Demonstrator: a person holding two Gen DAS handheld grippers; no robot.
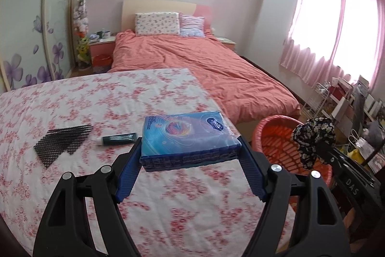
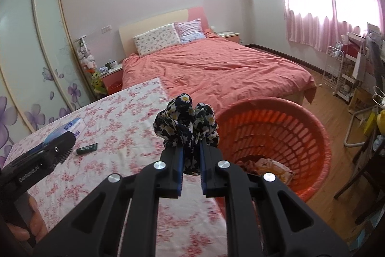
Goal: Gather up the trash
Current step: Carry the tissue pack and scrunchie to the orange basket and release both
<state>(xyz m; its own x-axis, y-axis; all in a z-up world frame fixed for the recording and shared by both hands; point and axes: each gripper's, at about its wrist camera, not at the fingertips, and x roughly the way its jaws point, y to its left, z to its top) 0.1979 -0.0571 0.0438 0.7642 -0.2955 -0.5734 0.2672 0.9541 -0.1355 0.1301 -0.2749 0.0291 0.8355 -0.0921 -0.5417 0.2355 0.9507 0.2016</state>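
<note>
Left gripper (image 1: 190, 143) is grasping the blue tissue pack (image 1: 187, 136) above the floral table (image 1: 72, 100). Right gripper (image 2: 191, 148) is clenching the dark floral cloth (image 2: 186, 122); the orange basket (image 2: 276, 107) is sitting at its 3 o'clock.

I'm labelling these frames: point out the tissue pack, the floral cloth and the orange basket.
tissue pack (image 1: 187, 134): left wrist view, top face.
floral cloth (image 2: 186, 122): right wrist view, bunched middle.
orange basket (image 2: 322, 136): right wrist view, right rim.

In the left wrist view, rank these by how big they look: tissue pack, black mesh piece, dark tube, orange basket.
Largest to smallest as they look:
1. Tissue pack, though it is held close to the camera, which inflates it.
2. Orange basket, partly hidden, so probably bigger in reality.
3. Black mesh piece.
4. Dark tube.
</note>
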